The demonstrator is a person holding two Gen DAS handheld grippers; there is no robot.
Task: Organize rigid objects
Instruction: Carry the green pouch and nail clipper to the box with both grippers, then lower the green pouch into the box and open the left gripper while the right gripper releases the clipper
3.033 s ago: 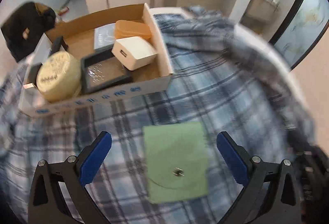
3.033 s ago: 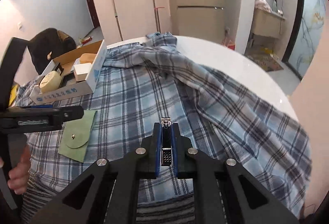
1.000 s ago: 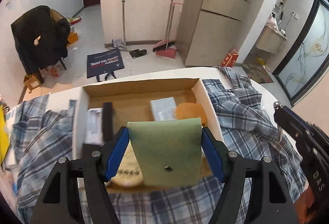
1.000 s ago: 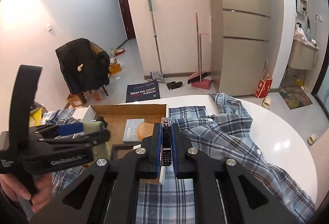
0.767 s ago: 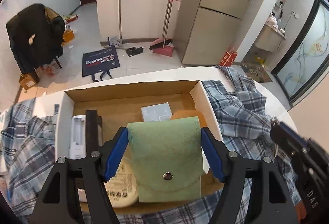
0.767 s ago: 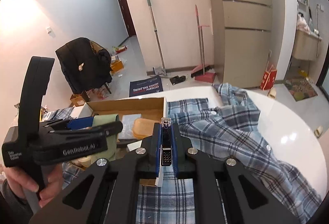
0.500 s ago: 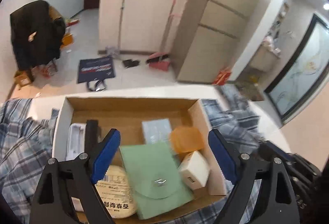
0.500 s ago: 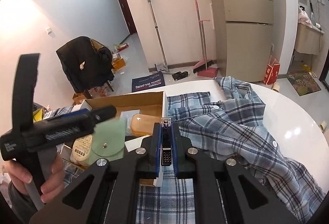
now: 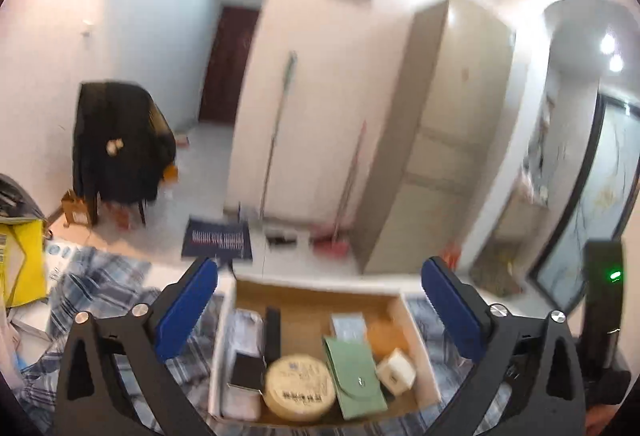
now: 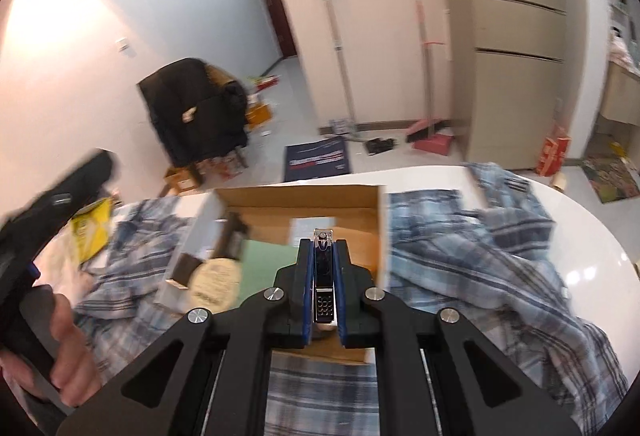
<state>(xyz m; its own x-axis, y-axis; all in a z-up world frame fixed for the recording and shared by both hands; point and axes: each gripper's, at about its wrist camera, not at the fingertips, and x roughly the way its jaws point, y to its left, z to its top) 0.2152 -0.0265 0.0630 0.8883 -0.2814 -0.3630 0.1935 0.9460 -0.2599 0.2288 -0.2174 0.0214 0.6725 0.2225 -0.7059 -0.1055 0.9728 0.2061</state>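
An open cardboard box [image 9: 316,290] holds a green snap pouch [image 9: 354,380], a round cream tin [image 9: 298,386], a white charger [image 9: 396,372], an orange case [image 9: 384,332] and a pale blue packet [image 9: 348,328]. My left gripper [image 9: 320,272] hangs above and behind the box, its jaws opening wide with nothing between them. My right gripper [image 10: 323,248] is shut on a metal nail clipper [image 10: 323,272], held upright over the near part of the box [image 10: 300,200]. Below it lie the pouch [image 10: 270,268] and the tin [image 10: 216,282].
A blue plaid shirt [image 10: 480,256] is spread over the round white table [image 10: 580,220] around the box. A yellow bag [image 9: 20,268] lies at the table's left. A hand [image 10: 68,348] grips the left tool. Beyond the table are a coat-draped chair, brooms and cabinets.
The left gripper let the green pouch drop into the box, spread its jaws, then drew back and tipped upward. The right gripper carried the nail clipper over the box.
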